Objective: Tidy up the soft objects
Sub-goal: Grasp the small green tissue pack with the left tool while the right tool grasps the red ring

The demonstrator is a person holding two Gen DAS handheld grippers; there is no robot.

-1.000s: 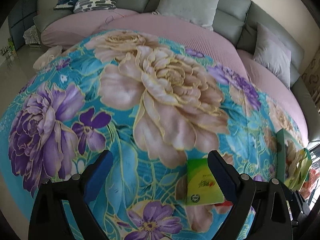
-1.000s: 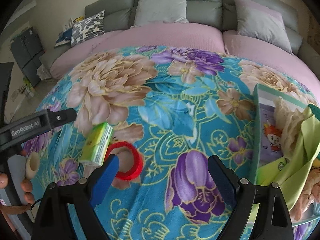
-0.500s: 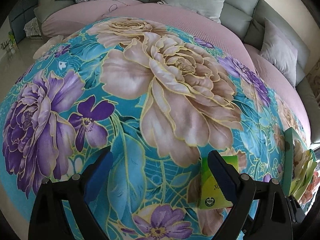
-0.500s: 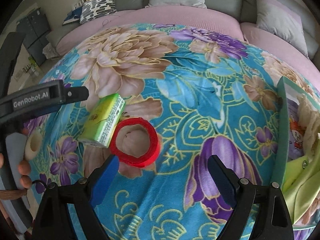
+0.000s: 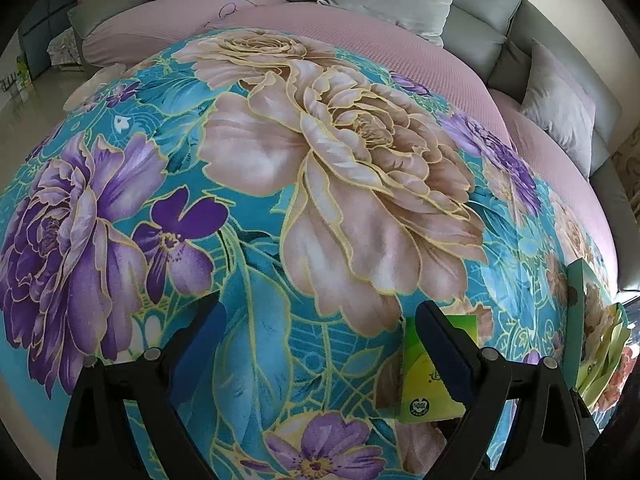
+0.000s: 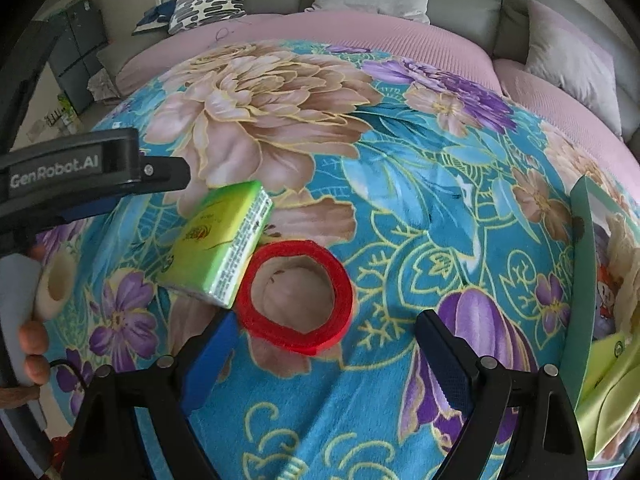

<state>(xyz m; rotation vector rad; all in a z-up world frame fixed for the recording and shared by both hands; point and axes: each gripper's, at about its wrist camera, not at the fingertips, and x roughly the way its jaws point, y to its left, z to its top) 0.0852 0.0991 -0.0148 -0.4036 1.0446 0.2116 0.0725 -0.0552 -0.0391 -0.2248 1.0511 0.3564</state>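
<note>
Two blue-padded fingers of the left gripper (image 5: 320, 344) stand wide apart in the left wrist view, released, low over a floral blanket (image 5: 248, 184) that covers the table. A green tissue pack (image 5: 428, 376) lies on the blanket partly behind the right-hand finger, outside the gap between the two; whether the finger touches it cannot be told. At the right edge a green box (image 5: 580, 288) holds pale cloths. Behind the blanket runs a pink-covered sofa (image 5: 360, 28) with grey cushions. In the right wrist view the right gripper (image 6: 320, 352) is likewise spread open and holds nothing. A red tape ring (image 6: 296, 296) lies flat on the blanket just ahead of the fingers, nearer the left one. The tissue pack (image 6: 216, 240) rests tilted just beside the ring on its left, its corner touching or nearly touching the ring. The left gripper (image 6: 92, 184) reaches in from the left edge above the pack, with the person's fingers (image 6: 34, 352) showing below it. The box (image 6: 588, 280) sits at the right edge, well apart from the ring.
</note>
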